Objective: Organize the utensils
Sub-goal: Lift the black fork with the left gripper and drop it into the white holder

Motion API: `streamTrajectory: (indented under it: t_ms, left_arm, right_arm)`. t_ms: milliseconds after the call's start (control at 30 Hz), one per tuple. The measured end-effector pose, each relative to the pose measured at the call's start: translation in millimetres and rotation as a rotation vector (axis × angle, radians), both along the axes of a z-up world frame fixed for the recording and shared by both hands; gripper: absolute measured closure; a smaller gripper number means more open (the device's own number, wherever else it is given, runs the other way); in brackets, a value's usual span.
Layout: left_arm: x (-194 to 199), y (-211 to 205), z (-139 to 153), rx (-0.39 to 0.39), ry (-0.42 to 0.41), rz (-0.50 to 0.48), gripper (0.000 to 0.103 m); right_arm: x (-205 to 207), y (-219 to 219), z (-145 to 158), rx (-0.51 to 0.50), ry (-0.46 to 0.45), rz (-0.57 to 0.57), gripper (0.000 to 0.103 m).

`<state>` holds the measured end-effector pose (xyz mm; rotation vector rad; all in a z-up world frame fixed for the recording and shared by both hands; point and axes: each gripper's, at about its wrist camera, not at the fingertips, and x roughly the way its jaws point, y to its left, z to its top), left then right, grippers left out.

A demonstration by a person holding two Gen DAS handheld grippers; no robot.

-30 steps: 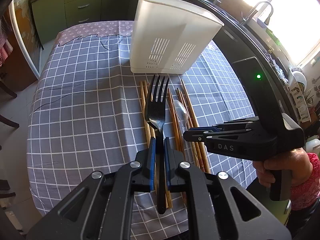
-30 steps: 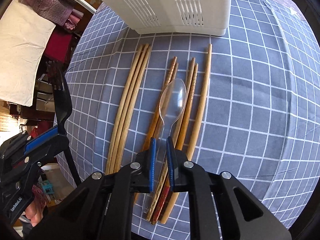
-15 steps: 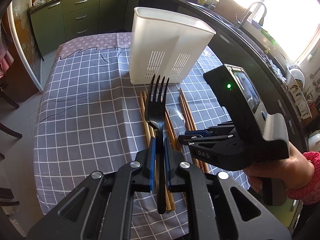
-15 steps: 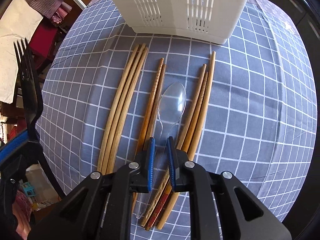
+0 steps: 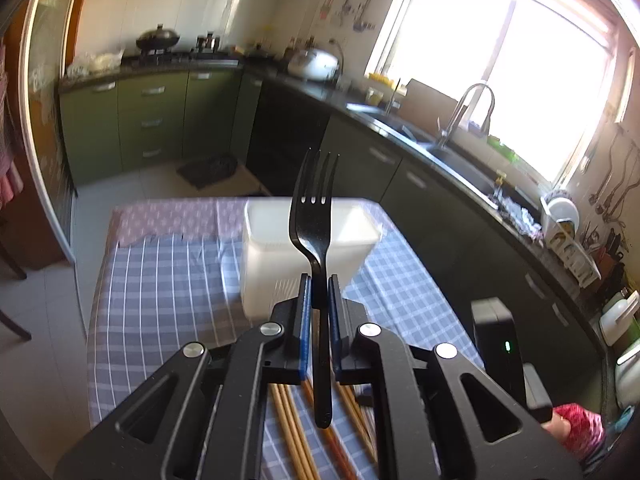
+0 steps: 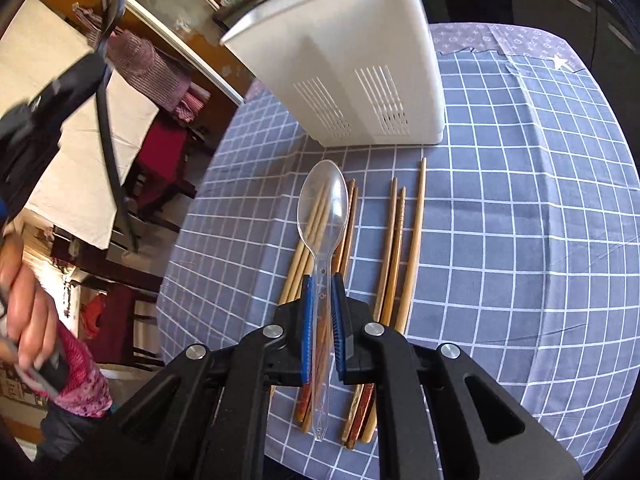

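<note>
My left gripper is shut on a black plastic fork, held high above the table with tines up, in front of the white utensil holder. My right gripper is shut on a clear plastic spoon, lifted off the cloth, bowl pointing toward the white holder. Several wooden chopsticks lie on the checked tablecloth below the spoon; they also show under the left gripper. The fork and left gripper appear at the far left of the right wrist view.
The grey checked tablecloth covers the table; its edge falls away at left. The right gripper's body shows low right in the left view. Kitchen counters and a sink stand beyond the table, chairs to the left.
Both grippers rose. The left lifted the fork well above the table and tilted up toward the kitchen. The right lifted the clear spoon off the chopsticks.
</note>
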<state>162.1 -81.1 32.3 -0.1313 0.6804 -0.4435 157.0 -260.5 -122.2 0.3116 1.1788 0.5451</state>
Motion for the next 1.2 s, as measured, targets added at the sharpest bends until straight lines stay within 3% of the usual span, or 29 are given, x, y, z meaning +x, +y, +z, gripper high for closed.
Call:
streamTrajectory:
  t_ms: [167,367,600,833,967,1200]
  left_arm:
    - [40,-21,27,-0.029,-0.204,0.031,0.095]
    - [88,-39,16,0.023,-0.281,0.083,0.095]
    - [113,-42,-21,0.078,-0.215,0.096,0.095]
    - [109,-37,-55,0.125,-0.166,0.078,0.094]
    - [107,-27,-57,0.114,-0.155,0.076,0.075]
    - [70,2,-34,0.072,-0.186,0.118,0.075]
  right_arm:
    - [-20,-23,18,0.063,-0.047,0.003,0.093]
    - [-33,-50,29,0.109,-0.097,-0.013,0.093]
    - [-36,-68,42,0.158,-0.138,-0.021,0.093]
    - [-28,-71,72,0.161,-0.210,-0.036,0.093]
    - [-19,-71,93,0.167,-0.258,-0.053,0.093]
    - [13,-61,147,0.158,-0.414,-0.092,0.093]
